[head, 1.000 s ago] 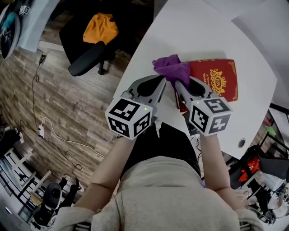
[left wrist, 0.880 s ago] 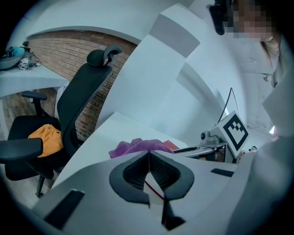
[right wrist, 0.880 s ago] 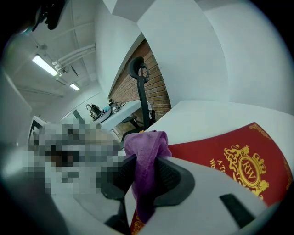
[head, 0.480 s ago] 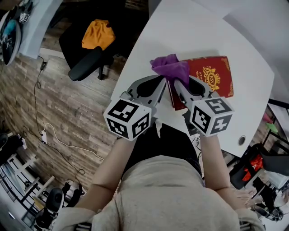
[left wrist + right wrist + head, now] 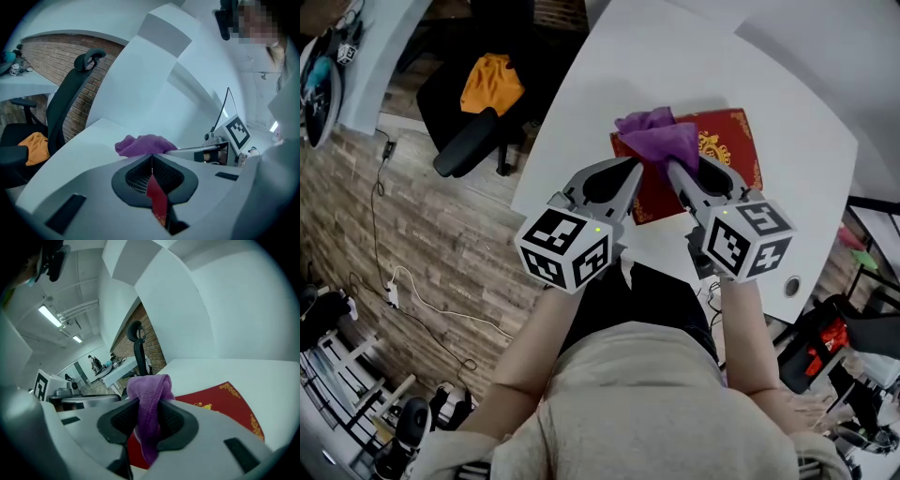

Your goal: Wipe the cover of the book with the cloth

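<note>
Right hand-held gripper [image 5: 147, 401]: the purple cloth [image 5: 149, 394] is being clamped between its jaws, with a fold bulging above the pads and a tail hanging below them.
Left hand-held gripper [image 5: 151, 157]: its jaws are being pressed together at the tips, and nothing is being pinched there. A sliver of red cover is being glimpsed through the hollow behind them.
Pairing: in the head view the two are being held side by side, left at 9 o'clock of right. Both are being pointed toward 12 o'clock, with the tips close together.
Cloth position: in the head view it is being held bunched over the 10 o'clock corner of the book [image 5: 727, 150]. Whether it is being pressed onto the cover cannot be told.
Book: red with gold ornament, closed, it is being seen lying flat on the white table [image 5: 609, 84]. It is near the table's 6 o'clock edge, and most of the cover is being left bare toward 3 o'clock of the cloth.
Left tip over book: it is being held above the cover's 8 o'clock part, and contact cannot be made out.
Surroundings: a black office chair [image 5: 473, 141] with an orange garment [image 5: 490, 82] on it is being seen at 10 o'clock of the table.
</note>
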